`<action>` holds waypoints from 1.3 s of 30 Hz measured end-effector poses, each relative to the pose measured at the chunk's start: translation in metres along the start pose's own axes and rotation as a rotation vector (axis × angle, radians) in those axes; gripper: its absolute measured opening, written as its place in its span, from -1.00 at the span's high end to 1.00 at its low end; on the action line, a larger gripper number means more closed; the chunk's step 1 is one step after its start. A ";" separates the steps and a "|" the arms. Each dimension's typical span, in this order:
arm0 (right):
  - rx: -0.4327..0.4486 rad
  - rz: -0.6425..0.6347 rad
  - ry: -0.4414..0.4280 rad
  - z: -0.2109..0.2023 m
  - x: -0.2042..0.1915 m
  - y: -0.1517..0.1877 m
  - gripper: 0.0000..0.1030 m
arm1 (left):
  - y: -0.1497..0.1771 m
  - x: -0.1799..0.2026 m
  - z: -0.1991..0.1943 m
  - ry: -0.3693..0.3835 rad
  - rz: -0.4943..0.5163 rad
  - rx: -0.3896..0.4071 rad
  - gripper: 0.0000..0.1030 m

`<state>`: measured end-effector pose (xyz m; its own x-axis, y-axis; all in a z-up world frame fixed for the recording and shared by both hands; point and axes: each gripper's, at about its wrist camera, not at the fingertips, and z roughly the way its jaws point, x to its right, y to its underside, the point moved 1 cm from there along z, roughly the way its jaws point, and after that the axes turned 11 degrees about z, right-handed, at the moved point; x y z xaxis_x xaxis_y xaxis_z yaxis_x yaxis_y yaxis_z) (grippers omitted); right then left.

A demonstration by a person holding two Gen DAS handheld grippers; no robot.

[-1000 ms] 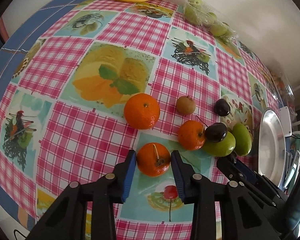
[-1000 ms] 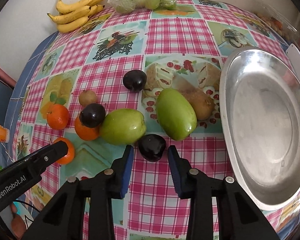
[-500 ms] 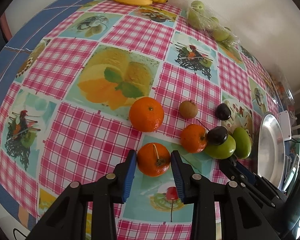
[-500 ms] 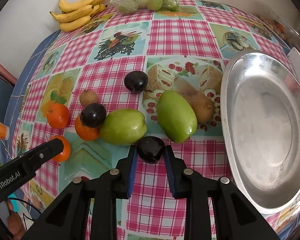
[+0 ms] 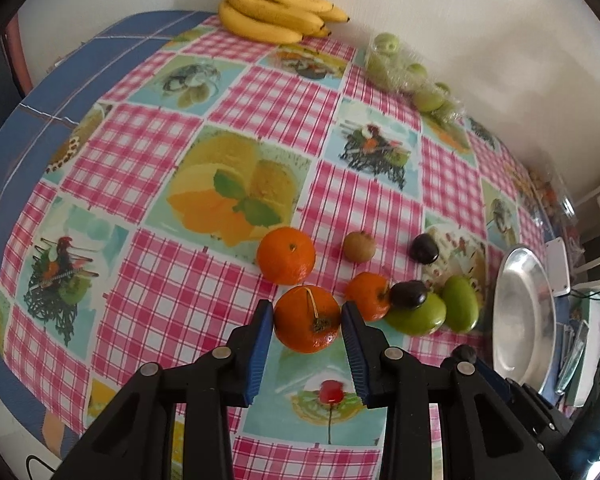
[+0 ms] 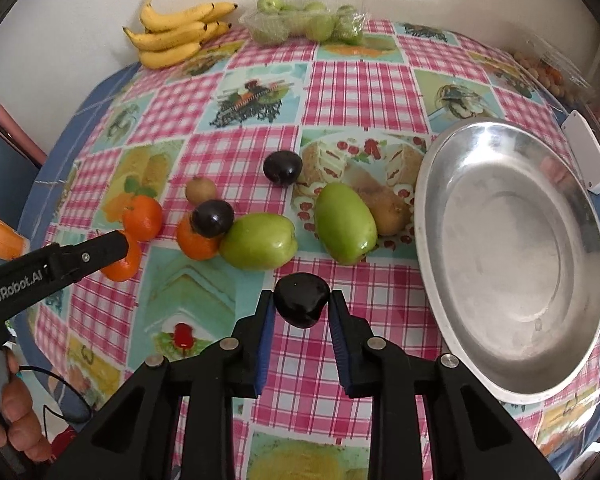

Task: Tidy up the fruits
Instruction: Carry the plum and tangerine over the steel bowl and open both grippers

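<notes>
My left gripper is shut on an orange tangerine and holds it above the checked tablecloth. My right gripper is shut on a dark plum, lifted off the cloth. On the table lie two more tangerines, two plums, a small kiwi, two green mangoes and a brown fruit. The steel bowl stands empty at the right.
A banana bunch and a bag of green fruits lie at the far edge by the wall. A white device sits behind the bowl. A packet of small nuts is at far right.
Both grippers have risen and pulled back, lifting their fruit off the cloth. The right gripper closed on the plum about half a second ago.
</notes>
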<state>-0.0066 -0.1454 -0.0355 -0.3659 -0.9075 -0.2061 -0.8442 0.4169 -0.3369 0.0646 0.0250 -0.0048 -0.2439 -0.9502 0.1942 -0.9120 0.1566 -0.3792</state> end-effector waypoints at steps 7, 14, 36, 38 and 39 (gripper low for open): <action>0.026 0.064 -0.006 -0.013 0.016 -0.008 0.46 | -0.007 0.015 -0.011 0.000 0.044 0.047 0.27; 0.061 0.195 0.012 -0.020 0.048 -0.023 0.46 | -0.012 0.050 -0.012 0.019 0.116 0.076 0.27; 0.127 0.512 0.178 -0.035 0.166 -0.034 0.45 | -0.017 0.195 0.024 0.164 0.363 0.069 0.27; 0.124 0.531 0.176 -0.032 0.174 -0.037 0.45 | -0.018 0.199 0.029 0.175 0.360 0.060 0.27; 0.122 0.537 0.179 -0.030 0.178 -0.039 0.45 | -0.019 0.202 0.032 0.174 0.363 0.056 0.27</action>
<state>-0.0507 -0.3244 -0.0314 -0.8000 -0.5572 -0.2225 -0.4744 0.8145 -0.3339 0.0434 -0.1783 0.0129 -0.6037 -0.7750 0.1871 -0.7379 0.4542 -0.4992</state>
